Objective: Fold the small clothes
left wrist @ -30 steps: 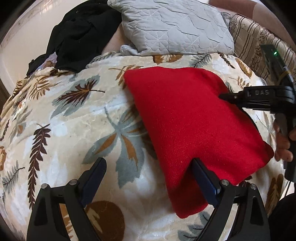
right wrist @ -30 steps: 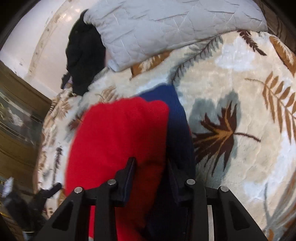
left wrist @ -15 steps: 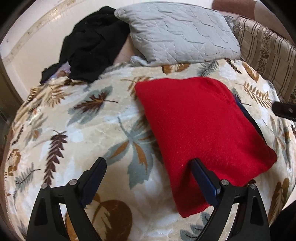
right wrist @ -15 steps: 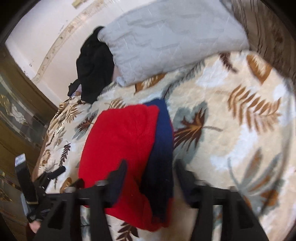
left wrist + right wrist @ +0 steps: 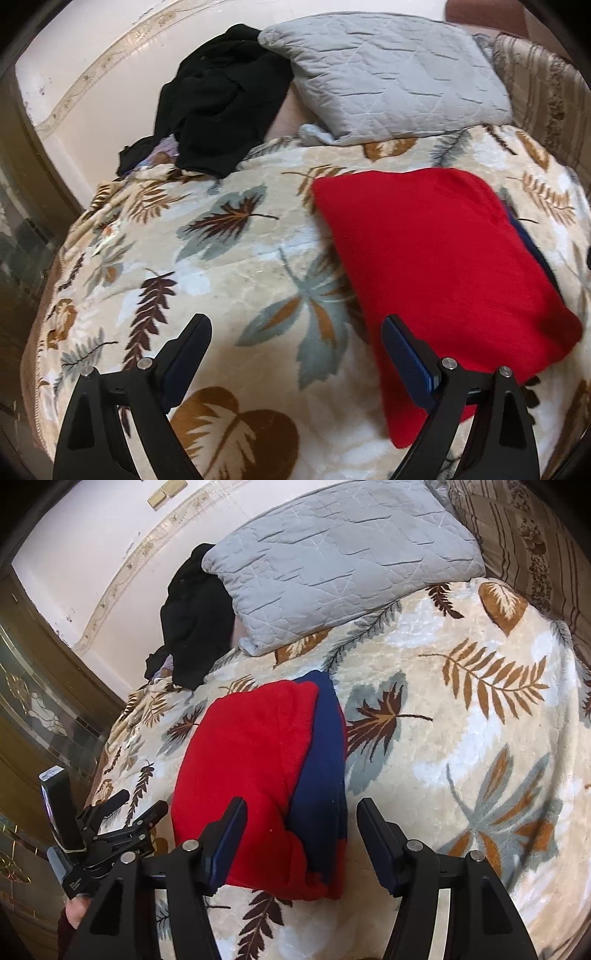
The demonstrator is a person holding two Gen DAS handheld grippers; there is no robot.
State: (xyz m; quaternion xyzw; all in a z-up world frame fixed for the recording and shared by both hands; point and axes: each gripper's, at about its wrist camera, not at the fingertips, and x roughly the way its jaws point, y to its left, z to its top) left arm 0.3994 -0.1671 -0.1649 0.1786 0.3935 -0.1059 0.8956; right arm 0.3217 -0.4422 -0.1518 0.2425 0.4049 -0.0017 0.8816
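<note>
Nearest to us in the left wrist view, our left gripper [image 5: 295,343] hangs above the leaf-patterned blanket [image 5: 221,258] with its fingers [image 5: 192,343] spread wide and nothing between them; a second ago it sat lower, with its right finger over the near edge of the cloth, and it has since drawn back and up. Our right gripper [image 5: 301,823] has changed more: a second ago its fingers were pinched on the fabric, and now they stand apart and empty, lifted clear of the near edge of the garment. Just beyond both grippers lies the folded red garment [image 5: 436,266], flat on the blanket, with a navy blue layer [image 5: 325,760] showing along its right side in the right wrist view; it rests in the same spot as before, no longer held. In that same view the left gripper [image 5: 133,818] shows at the lower left, beside the red cloth and apart from it. Farther back, a grey quilted pillow [image 5: 391,74] lies at the head of the bed, with a heap of black clothes [image 5: 221,99] to its left against the pale wall [image 5: 92,55].
</note>
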